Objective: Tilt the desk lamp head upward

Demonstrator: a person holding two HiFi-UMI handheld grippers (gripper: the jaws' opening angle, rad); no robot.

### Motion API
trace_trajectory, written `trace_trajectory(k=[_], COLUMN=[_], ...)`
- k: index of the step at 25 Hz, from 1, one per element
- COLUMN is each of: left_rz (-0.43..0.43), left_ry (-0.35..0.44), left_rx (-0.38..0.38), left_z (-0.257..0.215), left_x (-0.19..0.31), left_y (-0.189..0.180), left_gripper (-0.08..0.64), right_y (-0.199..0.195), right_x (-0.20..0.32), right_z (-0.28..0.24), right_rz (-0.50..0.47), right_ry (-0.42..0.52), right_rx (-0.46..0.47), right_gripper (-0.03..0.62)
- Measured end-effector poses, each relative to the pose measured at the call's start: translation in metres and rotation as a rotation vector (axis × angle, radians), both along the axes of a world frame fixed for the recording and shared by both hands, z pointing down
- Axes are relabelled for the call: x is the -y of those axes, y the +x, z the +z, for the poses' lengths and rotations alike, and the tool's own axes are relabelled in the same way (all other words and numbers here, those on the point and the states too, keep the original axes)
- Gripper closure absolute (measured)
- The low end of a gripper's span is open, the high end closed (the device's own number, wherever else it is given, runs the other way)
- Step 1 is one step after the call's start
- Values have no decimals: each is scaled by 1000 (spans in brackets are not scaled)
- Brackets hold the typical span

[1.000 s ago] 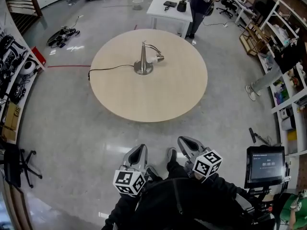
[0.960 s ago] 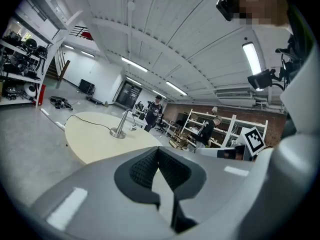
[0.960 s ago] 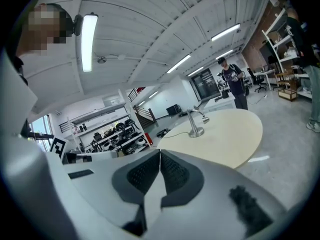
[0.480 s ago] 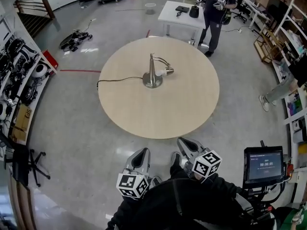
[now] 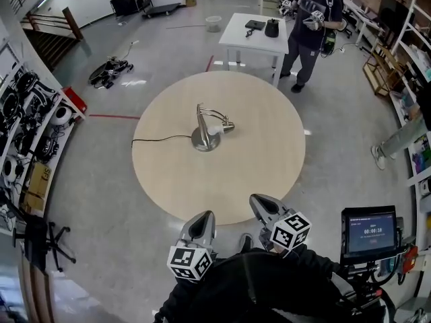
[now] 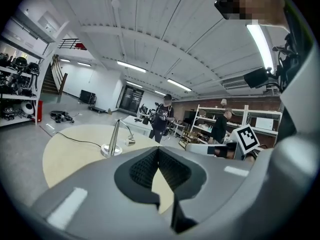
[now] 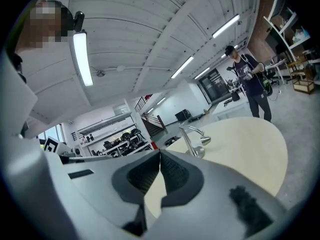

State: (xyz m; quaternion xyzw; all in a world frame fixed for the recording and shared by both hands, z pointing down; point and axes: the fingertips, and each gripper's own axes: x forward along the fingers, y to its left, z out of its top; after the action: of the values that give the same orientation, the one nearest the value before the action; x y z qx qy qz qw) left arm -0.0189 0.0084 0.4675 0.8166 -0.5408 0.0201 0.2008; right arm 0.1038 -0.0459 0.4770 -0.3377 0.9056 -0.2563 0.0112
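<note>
Standing near the middle of the round table [image 5: 256, 157], the desk lamp [image 5: 204, 132] has a round metal base, an upright post and a curved neck. Its lamp head [image 5: 227, 126] droops toward the tabletop, and its cable [image 5: 158, 139] trails off the table's left edge. In the head view the left gripper [image 5: 204, 216] and the right gripper [image 5: 260, 200] hang at the table's near edge, well apart from the lamp and touching nothing.

In the left gripper view the jaws are pressed together with nothing between them. The lamp [image 6: 114, 140] shows past them, out on the table, to the left of the jaw line.

In the right gripper view the jaws are likewise closed and empty. The lamp [image 7: 193, 140] stands beyond them on the table, with its head [image 7: 205, 140] hanging low.

By my reading the reach is the step in hand, and the tilt itself has not begun. The next move calls for carrying both grippers in over the table. One would probably steady the base or post. The other would part its jaws to take the head, or slip beneath it, and raise it gently so the base does not slide.
</note>
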Motion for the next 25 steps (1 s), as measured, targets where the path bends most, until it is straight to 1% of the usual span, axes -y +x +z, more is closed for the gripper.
trace_trajectory(k=[4,9,14,17,25], left_rz=[22,17,30,48,136], left_ry=[-5,-25,-35,-27,-34], left_rx=[5,3,0,1,-24], left_z=[-2,1,21,22,20], left_x=[20,38,74,88,134], left_y=[19,21,6,1,-23], left_gripper=[552,552,551,551,551], right_y=[20,24,11,7,-12], right_x=[20,35,71,83,115], right_z=[1,8,29,29,24], right_rz=[23,25,44,63,154], right_ry=[-12,-38,-49,-44,-46], right_rx=[1,2,-5,-9,-34], right_gripper=[586,586,586,586,586])
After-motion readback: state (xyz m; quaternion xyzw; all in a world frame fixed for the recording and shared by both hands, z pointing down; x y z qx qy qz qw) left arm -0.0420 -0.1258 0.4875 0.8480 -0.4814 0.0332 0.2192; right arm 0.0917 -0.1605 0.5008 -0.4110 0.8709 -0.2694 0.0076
